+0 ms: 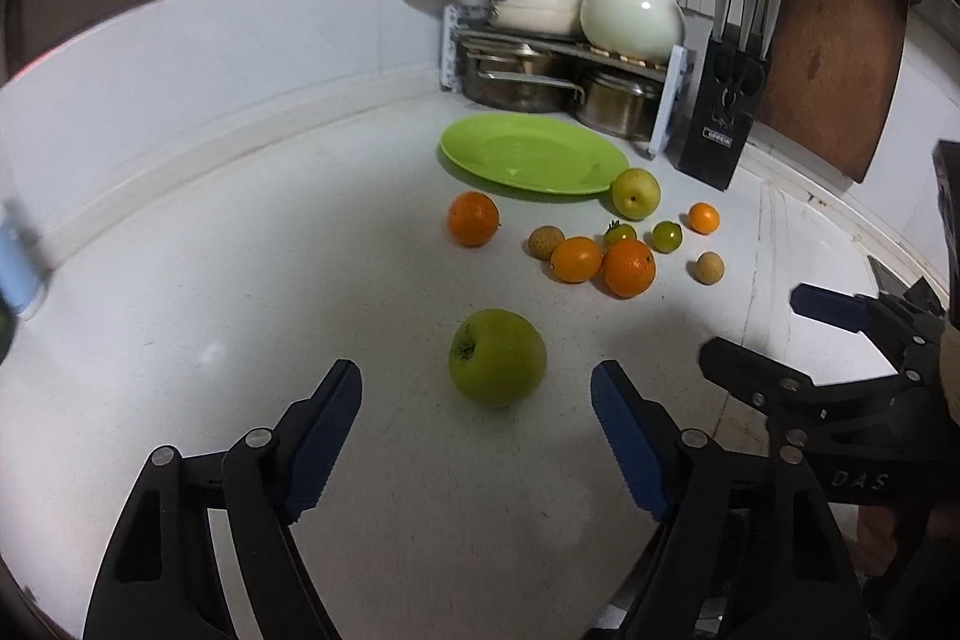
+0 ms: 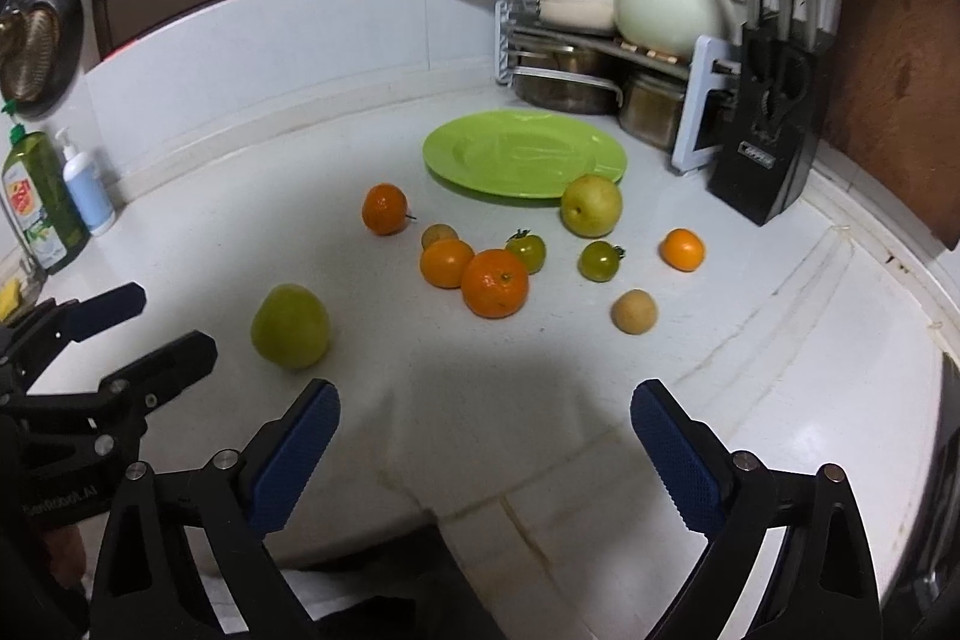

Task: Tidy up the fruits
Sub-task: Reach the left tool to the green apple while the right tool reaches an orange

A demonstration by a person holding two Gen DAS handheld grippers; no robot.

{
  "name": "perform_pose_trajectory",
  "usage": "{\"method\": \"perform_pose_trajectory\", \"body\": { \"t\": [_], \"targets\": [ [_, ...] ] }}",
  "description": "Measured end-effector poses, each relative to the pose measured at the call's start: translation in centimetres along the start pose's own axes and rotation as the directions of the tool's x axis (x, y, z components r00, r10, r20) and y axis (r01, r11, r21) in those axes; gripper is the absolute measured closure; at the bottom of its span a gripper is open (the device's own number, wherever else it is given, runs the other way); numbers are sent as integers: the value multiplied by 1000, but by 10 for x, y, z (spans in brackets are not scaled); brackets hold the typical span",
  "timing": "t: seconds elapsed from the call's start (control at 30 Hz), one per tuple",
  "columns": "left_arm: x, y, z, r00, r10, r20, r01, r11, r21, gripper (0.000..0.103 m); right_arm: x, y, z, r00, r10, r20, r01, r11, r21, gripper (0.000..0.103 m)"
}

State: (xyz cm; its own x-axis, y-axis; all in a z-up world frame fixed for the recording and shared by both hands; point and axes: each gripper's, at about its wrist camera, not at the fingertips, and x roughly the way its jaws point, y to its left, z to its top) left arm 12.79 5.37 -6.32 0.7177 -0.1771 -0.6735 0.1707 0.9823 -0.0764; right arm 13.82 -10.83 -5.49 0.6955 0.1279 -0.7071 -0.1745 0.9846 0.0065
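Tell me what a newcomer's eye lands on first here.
The empty green plate near the pot rack, with the fruits scattered on the counter in front of it. Then the big green apple, alone nearest the cameras, just ahead of the open left gripper.

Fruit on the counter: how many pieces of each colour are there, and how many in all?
Orange: 4, the largest
Large green or yellow-green: 2, the near green fruit, the one by the green plate
Small green tomatoes: 2
Small tan: 2
Total: 10
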Motion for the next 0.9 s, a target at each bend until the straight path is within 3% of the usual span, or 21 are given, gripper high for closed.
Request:
{"method": "perform_pose_trajectory", "body": {
  "t": [0.37, 0.9],
  "targets": [
    [35, 9, 6, 994, -90, -67, 90, 996, 0, 34, 40, 4, 16, 997, -11, -75, 12, 1000, 17, 15],
    [61, -1, 8, 992, -40, -121, 31, 997, -76, 46, 84, -14, 33, 985, 97, -141, -103, 994, -41, 32]
  ]
}}
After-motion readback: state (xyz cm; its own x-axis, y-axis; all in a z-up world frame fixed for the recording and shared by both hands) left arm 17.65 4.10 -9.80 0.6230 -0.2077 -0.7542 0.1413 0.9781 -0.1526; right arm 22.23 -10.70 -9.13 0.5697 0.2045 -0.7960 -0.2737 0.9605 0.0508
